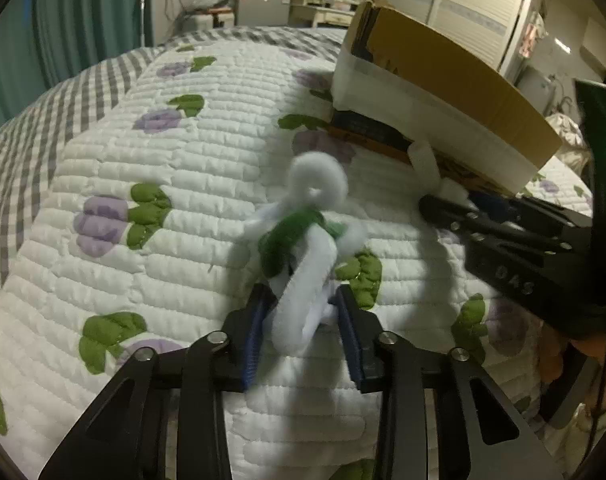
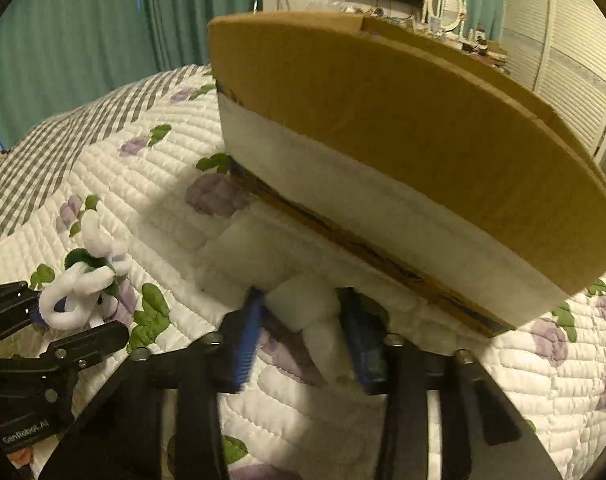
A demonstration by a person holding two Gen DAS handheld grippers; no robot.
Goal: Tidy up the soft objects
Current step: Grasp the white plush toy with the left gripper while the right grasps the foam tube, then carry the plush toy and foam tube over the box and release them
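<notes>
I am pinching the white-and-green plush toy in the left hand-held gripper above the bed quilt. The right hand-held gripper is squeezing a white soft piece beside the cardboard box. I judge both are mid-carry, and next I am needing to lift them over the box rim.

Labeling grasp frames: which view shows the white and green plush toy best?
Left wrist view. The white and green plush toy fills the centre, clamped between the left hand-held gripper fingers, though motion-blurred. The right wrist view shows it small at the left edge, partly hidden by the left hand-held gripper.
</notes>
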